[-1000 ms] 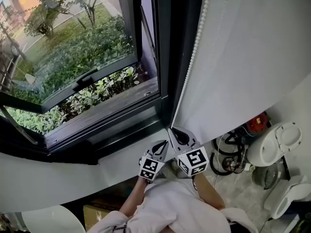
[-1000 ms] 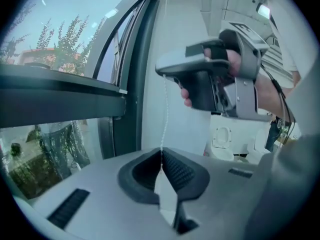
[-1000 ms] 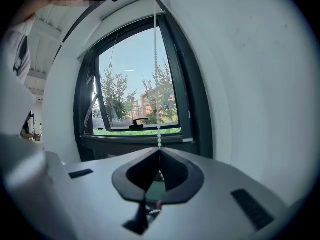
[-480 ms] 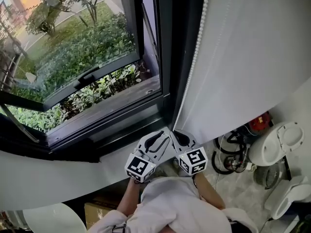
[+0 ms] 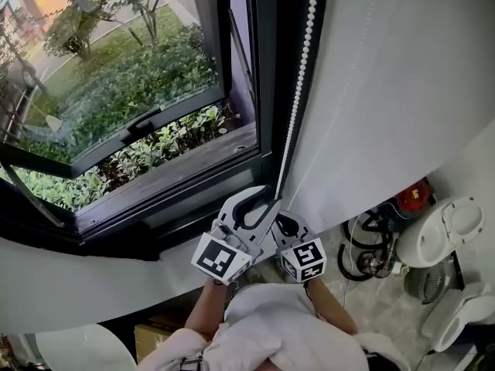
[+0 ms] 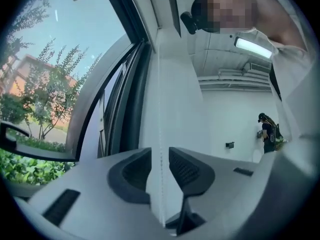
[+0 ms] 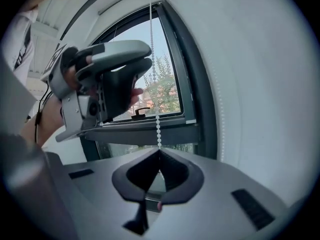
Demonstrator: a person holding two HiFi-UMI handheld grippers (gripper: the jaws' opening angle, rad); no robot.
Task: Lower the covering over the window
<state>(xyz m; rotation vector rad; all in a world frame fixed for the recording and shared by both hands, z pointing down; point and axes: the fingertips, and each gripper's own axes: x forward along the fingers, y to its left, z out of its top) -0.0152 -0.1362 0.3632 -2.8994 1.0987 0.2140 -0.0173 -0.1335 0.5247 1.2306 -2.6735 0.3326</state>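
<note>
Pinch on the white plastic bead chain (image 7: 158, 126) by the right gripper (image 7: 159, 153), lowest and nearest, jaws pressed together on it. Left gripper (image 6: 160, 156) is just above and has climbed the chain since a second ago. Its jaws have just opened and now stand spread, with the chain running between the pads untouched. Reads as hand-over-hand: right holds the pulled length, left resets for a higher grip. Chain runs up beside the dark metal window frame (image 5: 267, 91). Glass pane (image 5: 93, 114) is bare, green shrubs (image 5: 166, 72) outside, so the covering is not in view, probably rolled up above. Smooth white surface (image 5: 387, 91) right of the frame: wall or fabric, cannot tell.
</note>
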